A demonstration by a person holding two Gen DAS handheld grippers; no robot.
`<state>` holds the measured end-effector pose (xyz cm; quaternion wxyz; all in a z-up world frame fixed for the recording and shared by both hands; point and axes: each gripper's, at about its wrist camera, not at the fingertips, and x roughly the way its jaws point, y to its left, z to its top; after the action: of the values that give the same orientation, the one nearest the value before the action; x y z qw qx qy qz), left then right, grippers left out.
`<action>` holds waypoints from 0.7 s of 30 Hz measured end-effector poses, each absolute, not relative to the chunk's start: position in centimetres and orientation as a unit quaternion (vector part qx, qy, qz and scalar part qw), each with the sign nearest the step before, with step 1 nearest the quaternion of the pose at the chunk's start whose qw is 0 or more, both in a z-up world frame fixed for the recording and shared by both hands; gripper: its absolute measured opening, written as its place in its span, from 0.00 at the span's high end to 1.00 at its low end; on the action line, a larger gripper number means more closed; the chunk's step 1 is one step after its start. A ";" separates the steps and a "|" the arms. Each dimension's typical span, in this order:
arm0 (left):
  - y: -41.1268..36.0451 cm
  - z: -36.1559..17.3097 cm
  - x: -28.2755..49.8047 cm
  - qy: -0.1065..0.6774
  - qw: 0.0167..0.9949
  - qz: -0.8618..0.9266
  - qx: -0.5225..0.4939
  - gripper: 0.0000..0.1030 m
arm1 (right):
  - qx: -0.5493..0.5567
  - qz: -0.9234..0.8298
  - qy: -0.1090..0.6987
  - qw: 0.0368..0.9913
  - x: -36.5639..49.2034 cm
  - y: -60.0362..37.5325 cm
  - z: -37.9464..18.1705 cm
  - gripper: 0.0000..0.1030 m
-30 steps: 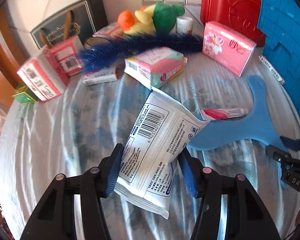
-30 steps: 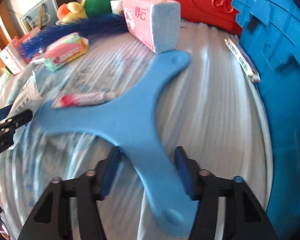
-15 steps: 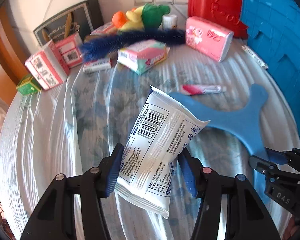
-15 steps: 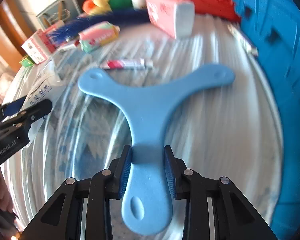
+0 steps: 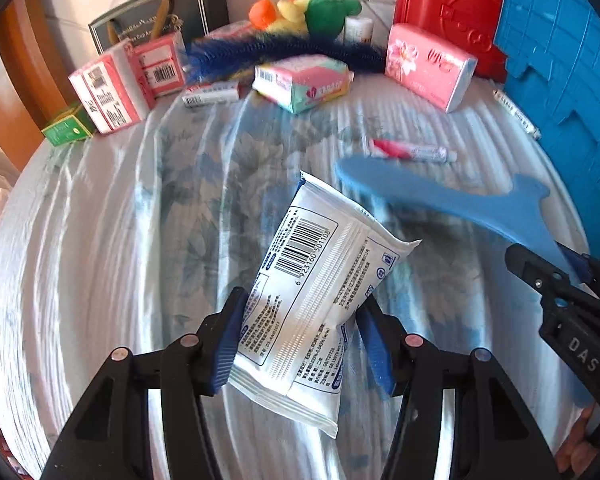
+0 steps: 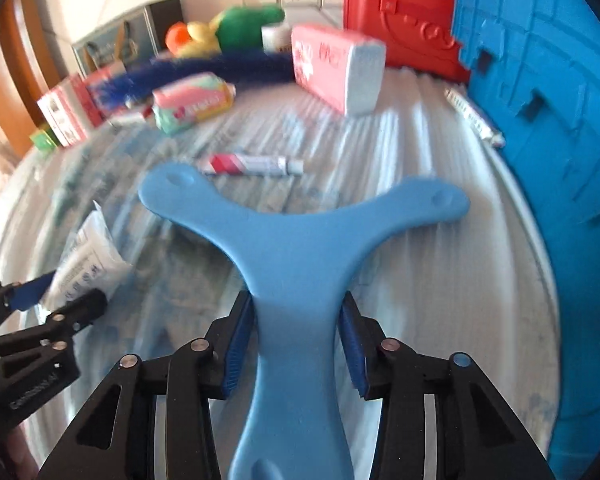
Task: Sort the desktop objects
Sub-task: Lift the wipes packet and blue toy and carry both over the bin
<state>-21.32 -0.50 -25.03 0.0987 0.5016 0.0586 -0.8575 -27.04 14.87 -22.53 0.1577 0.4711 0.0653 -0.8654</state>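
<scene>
My left tongs (image 5: 300,340) are clamped on a white wipes packet (image 5: 316,296), its barcode side up and its long axis tilting toward one o'clock, lifted clear of the floral cloth that covers the counter (image 5: 120,220). My right tongs (image 6: 296,340) have a blue three-armed foam piece (image 6: 296,248) between their pads by one arm; the jaws have just eased apart a little, yet the pads press its sides and it hangs above the cloth, its other two arms spreading toward ten and two o'clock. Just beyond it, at twelve o'clock, a red-and-white tube (image 6: 252,164) lies flat on the cloth. As for containers: a blue plastic crate (image 6: 540,120) fills the three o'clock side, and I see only its ribbed outer wall, so I cannot tell what it holds. A red plastic case (image 6: 400,12) stands closed against the wall at one o'clock. At the far edge sit a pink tissue pack (image 6: 336,64), a pink-and-green pack (image 6: 192,100), a dark blue fluffy duster (image 6: 204,72), a plush toy (image 6: 228,28) and red-and-white boxes (image 5: 108,92) toward ten o'clock.
</scene>
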 end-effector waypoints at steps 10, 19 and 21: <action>-0.4 -16.7 -19.5 0.050 0.104 -0.904 0.413 0.47 | 0.378 -0.908 0.076 0.163 -23.6 14.4 -13.3 0.63; 2.0 -7.9 -17.4 0.038 0.084 -0.946 0.312 0.47 | 0.268 -0.950 0.078 0.137 -19.8 15.4 -3.5 0.63; 3.1 -6.1 -17.2 0.038 0.070 -0.953 0.292 0.47 | 0.248 -0.958 0.072 0.125 -19.0 16.6 -1.2 0.63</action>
<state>-17.23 3.14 -6.13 0.0702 0.2921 0.0375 -0.9531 -19.03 16.56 -1.19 0.1248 0.2475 0.0720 -0.9581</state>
